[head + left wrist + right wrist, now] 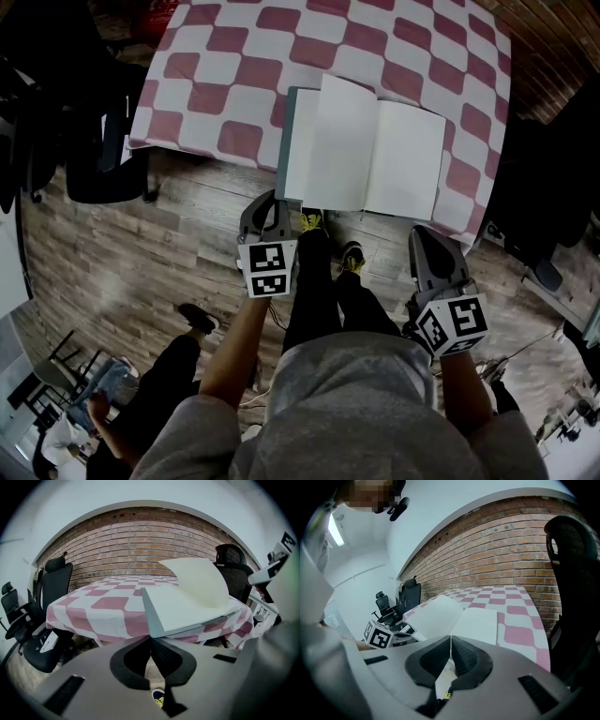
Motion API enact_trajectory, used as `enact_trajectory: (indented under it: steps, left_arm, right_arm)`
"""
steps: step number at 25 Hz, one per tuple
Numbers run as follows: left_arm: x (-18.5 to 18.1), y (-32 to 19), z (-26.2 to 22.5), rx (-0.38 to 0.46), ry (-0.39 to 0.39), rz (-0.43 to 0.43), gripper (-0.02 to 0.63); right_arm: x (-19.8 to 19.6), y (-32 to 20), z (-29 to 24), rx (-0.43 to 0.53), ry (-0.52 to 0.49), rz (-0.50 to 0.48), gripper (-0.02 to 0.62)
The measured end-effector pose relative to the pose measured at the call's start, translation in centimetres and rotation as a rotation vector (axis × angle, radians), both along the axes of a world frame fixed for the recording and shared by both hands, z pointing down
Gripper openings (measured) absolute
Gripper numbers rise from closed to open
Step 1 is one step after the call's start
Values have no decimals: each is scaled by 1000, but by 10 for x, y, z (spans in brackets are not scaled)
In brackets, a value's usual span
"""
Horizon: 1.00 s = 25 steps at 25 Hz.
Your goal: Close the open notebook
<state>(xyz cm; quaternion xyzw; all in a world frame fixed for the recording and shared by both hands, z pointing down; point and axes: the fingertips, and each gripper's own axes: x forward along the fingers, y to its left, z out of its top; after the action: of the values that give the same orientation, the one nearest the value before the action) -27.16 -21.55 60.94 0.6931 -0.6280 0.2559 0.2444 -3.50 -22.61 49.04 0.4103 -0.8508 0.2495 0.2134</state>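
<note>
1. The left gripper [274, 204] is held with its jaws pressed together and nothing between them, as the left gripper view shows [151, 644]. It is kept just short of the table's near edge, below the near left corner of the notebook.
2. The right gripper [427, 239] is likewise closed on nothing [450, 644]. It is held lower and off to the right, apart from the table.
3. The open notebook with blank white pages and a grey-green cover [366, 145] is seen lying flat at the near edge of the table. It rests on the pink-and-white checked tablecloth [216, 56].
4. One leaf on the left half is seen arching upward rather than lying flat [197, 581].
5. No contact between either gripper and the notebook can be seen.
6. The task is judged not yet begun: the cover is down and the pages are spread. The whole closing move is left, namely one half being lifted and folded over onto the other.
</note>
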Motion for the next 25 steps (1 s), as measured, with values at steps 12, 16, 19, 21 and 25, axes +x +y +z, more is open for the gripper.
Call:
enact_trajectory:
  steps: [12,16,19,21,25]
  left_arm:
    - [14,-12,-42,113,-7,80,12]
    - [26,-19,-65,153,-31,107,11]
    - [35,-22,-80,177,-41,123,11]
    - [41,-23,-88,188,-50,127,11]
    - [52,-22,-100,200,-72,137,11]
  right_arm:
    - [5,-5,-16,42,-34,12,27]
    - [14,-7,-26,68,-44,22,26]
    - [24,-6,-34,87,-53,39,27]
    - [32,-6,-39,100,-59,52,26]
    - [50,-7,-51,128,-86,84,26]
